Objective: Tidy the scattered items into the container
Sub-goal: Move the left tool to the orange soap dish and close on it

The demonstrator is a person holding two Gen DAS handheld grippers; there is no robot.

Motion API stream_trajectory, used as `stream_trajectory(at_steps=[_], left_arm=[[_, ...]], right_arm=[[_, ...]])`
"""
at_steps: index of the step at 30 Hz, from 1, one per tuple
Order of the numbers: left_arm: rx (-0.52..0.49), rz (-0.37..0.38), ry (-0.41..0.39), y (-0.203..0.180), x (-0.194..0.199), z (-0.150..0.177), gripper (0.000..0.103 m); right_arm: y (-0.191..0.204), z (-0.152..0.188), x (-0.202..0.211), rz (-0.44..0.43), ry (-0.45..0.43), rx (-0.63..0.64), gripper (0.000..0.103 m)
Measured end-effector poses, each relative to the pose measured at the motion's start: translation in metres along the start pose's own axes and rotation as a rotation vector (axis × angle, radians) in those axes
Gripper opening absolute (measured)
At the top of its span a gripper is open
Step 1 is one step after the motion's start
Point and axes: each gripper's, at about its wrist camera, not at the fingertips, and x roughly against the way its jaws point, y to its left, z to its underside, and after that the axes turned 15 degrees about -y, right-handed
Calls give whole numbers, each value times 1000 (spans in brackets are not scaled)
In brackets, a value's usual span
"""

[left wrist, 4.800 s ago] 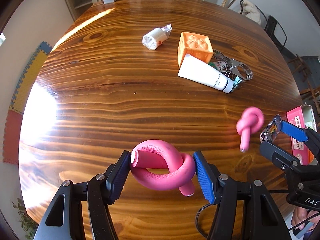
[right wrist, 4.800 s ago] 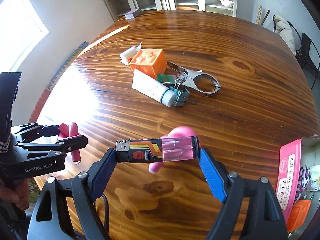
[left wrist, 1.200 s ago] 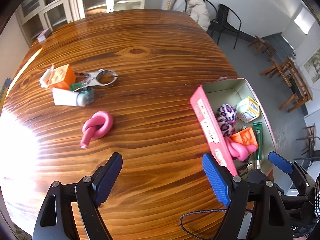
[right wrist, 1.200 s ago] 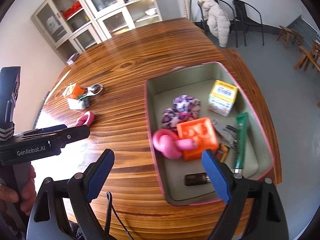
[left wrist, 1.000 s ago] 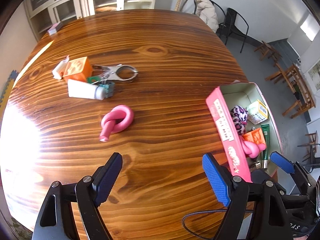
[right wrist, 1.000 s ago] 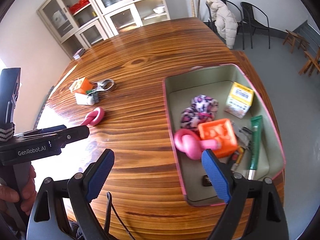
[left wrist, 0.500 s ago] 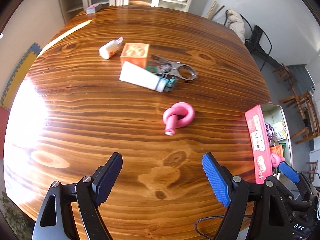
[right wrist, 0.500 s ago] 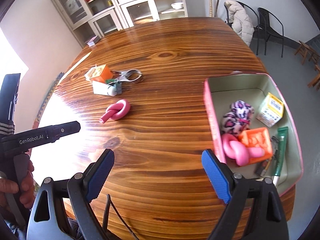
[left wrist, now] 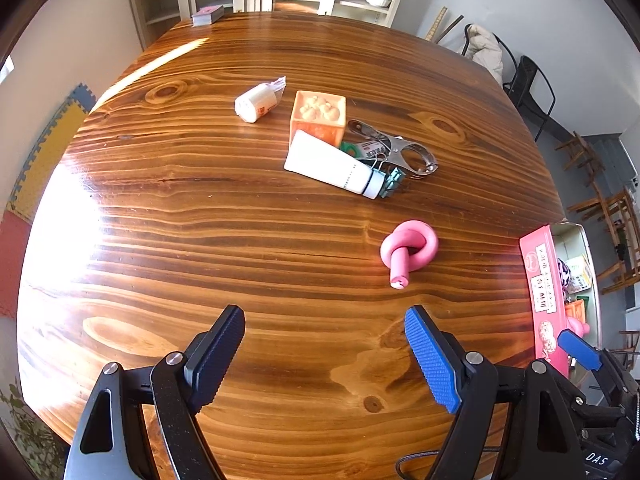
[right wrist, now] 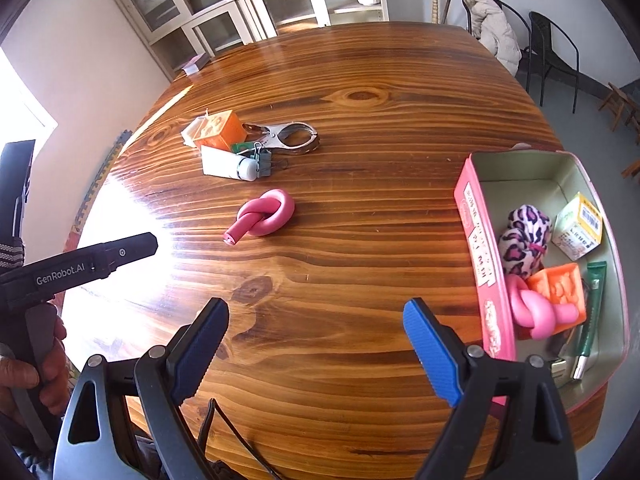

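A pink knotted foam tube (left wrist: 409, 247) (right wrist: 265, 216) lies alone on the wooden table. Farther back sits a cluster: an orange cube (left wrist: 318, 114) (right wrist: 218, 129), a white tube (left wrist: 332, 165) (right wrist: 226, 166), a metal clamp (left wrist: 394, 148) (right wrist: 286, 136), a green binder clip (left wrist: 390, 180) and a small white roll (left wrist: 256, 102). The pink tin (right wrist: 478, 248) (left wrist: 542, 280) at the table's right edge holds another pink knot (right wrist: 534, 310), an orange cube (right wrist: 558, 286), a leopard-print cloth (right wrist: 522, 238), a small box and a green tube. My left gripper (left wrist: 325, 350) and right gripper (right wrist: 316, 346) both stand open and empty above bare wood.
Glass-door cabinets (right wrist: 280, 4) stand behind the table, chairs (right wrist: 548, 52) to the right. A small box (left wrist: 207, 15) rests at the table's far edge. Sun glare covers the left of the table. A hand (right wrist: 24, 364) holds the left gripper's handle.
Both grippers have swung left, away from the tin and toward the scattered items. The pink knot and the cluster now sit nearer the middle of both views. Jaws stayed open.
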Motion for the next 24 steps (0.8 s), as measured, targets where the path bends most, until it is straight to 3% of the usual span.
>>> stream_trajectory(at_steps=[13, 24], left_arm=[[-23, 15, 32, 14, -31, -22, 84], [-44, 33, 18, 18, -63, -67, 84]], right_arm=[[-1, 6, -22, 53, 48, -92, 92], [-1, 3, -39, 100, 67, -147, 92]])
